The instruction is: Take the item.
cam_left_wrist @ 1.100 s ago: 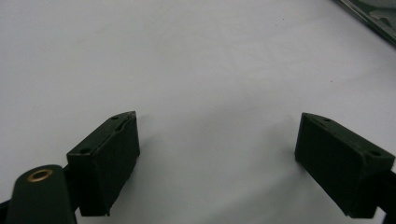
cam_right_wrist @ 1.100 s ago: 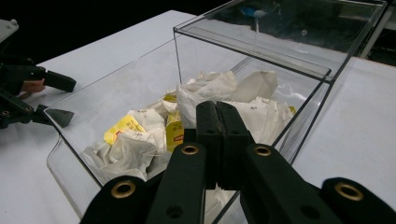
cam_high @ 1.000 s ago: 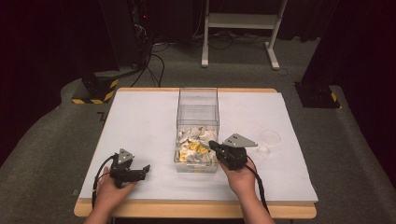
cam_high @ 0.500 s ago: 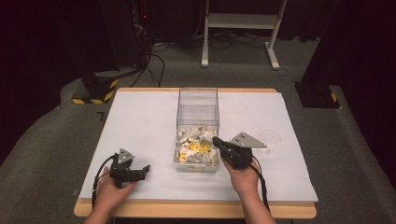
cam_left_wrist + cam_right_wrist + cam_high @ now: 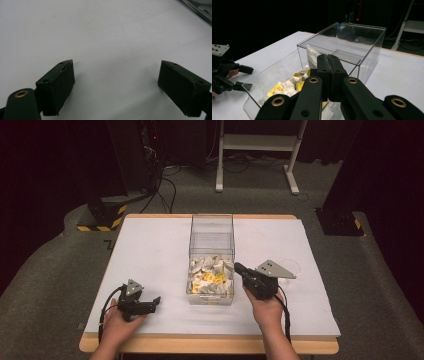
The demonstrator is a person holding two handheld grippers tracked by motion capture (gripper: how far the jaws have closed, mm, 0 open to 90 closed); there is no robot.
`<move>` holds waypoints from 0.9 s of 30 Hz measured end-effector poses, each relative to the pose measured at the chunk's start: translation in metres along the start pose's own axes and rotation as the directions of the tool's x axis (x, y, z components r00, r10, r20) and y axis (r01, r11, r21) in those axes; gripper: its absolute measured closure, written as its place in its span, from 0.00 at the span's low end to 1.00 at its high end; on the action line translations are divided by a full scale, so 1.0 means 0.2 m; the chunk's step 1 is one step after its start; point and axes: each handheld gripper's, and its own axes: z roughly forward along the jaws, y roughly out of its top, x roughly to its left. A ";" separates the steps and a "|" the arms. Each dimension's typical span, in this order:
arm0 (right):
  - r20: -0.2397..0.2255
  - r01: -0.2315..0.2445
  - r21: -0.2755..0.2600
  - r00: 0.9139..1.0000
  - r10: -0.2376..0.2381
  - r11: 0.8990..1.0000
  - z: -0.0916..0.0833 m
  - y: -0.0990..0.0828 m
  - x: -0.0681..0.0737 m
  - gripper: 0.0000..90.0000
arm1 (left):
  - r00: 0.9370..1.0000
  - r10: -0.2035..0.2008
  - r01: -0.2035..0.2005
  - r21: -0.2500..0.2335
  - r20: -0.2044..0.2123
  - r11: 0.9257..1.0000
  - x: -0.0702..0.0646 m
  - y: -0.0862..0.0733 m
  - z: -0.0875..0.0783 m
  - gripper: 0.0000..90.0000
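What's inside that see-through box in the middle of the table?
The clear box holds a heap of white and yellow packets at its near end. Whatever lies beneath the heap is covered.

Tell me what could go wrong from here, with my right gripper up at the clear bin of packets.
1. The right gripper sits at the rim of the clear bin with its jaws closed; pushing on could knock or slide the lightweight-looking bin.
2. Closed jaws cannot grab a packet; they may just stir the pile.
3. The left gripper, jaws open, rests on the table apart from the bin, so nothing steadies it.
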 end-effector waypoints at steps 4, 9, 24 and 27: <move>0.014 -0.010 -0.011 1.000 0.010 1.000 -0.03 0.01 -0.03 0.99 | 1.000 0.000 0.000 0.000 0.000 1.000 0.00 0.00 0.00 0.16; 0.043 -0.023 -0.023 0.999 0.024 0.999 -0.07 0.02 -0.07 0.99 | 1.000 0.001 -0.001 0.001 0.001 1.000 0.00 0.00 0.00 0.16; 0.145 -0.062 -0.038 0.987 0.067 0.997 -0.24 0.00 -0.24 0.99 | 1.000 0.000 0.000 0.002 0.001 1.000 0.00 0.00 0.00 0.16; 0.169 -0.074 -0.047 0.982 0.081 0.996 -0.29 -0.01 -0.28 0.99 | 1.000 0.000 0.000 0.002 0.001 1.000 0.00 0.00 0.00 0.16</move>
